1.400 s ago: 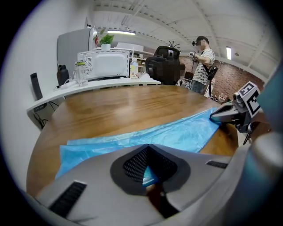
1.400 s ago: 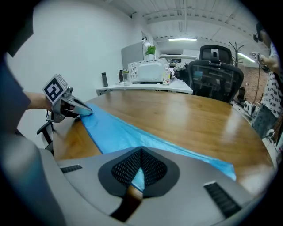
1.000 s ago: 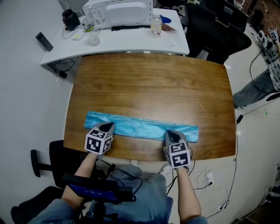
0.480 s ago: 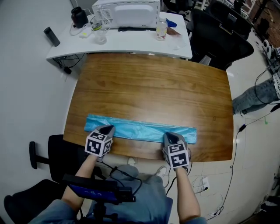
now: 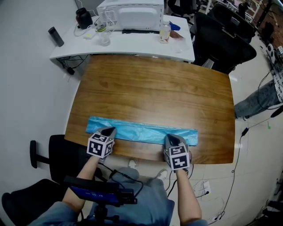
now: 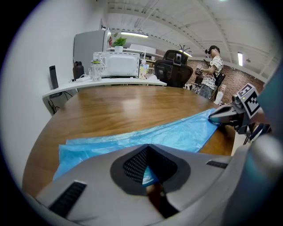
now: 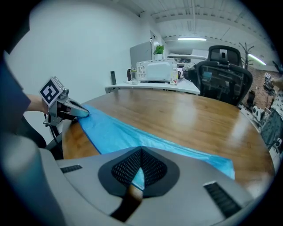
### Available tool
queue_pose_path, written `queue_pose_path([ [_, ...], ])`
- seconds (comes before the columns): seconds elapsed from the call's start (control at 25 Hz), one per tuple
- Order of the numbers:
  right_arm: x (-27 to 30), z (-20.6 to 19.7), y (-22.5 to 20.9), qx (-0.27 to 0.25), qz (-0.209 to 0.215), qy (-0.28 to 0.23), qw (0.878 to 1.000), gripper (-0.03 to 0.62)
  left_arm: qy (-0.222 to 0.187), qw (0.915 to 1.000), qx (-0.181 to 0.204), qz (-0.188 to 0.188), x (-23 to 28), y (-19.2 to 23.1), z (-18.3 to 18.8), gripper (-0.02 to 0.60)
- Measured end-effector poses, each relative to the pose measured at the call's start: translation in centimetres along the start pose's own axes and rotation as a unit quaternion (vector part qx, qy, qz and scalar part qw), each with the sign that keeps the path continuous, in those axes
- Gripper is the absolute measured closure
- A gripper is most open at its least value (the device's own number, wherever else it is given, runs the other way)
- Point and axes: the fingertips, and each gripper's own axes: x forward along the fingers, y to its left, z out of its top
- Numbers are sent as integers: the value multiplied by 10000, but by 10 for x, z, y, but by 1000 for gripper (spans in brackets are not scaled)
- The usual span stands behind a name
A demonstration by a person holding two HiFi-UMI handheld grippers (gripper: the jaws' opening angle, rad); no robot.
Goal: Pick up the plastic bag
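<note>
A long blue plastic bag lies flat as a strip across the near part of the wooden table. My left gripper sits at the bag's near edge close to its left end, jaws shut with a bit of blue film pinched between them. At the near edge towards the right end, my right gripper is also shut on the film. Each gripper view shows the bag stretching to the other gripper.
A white desk behind the table carries a microwave, a bottle and small items. A black office chair stands at the back right. A person's legs are at the right, and another chair is at the near left.
The head view has drifted a little. Both grippers stay at the bag's near edge, and the bag lies flat as before.
</note>
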Motion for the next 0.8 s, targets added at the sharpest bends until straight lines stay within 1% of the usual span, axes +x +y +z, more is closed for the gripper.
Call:
queue_pose_path([
  [0.12,0,0,0,2,20,9,10000,594,-77,10000,-50,35,0,1,0,571],
  [0.28,0,2,1,-30,33,5,10000,594,-68,9999,-7,93,-1,1,1,571],
  [0.52,-15,30,2,-99,131,-547,9984,594,-339,9992,-1,217,-13,-6,16,571],
  [0.64,-22,37,4,-161,236,-675,9973,594,-495,9986,-11,208,-19,-19,26,571],
  [0.8,-37,49,6,-153,454,-975,9941,594,-765,9969,-6,187,-27,-41,44,571],
])
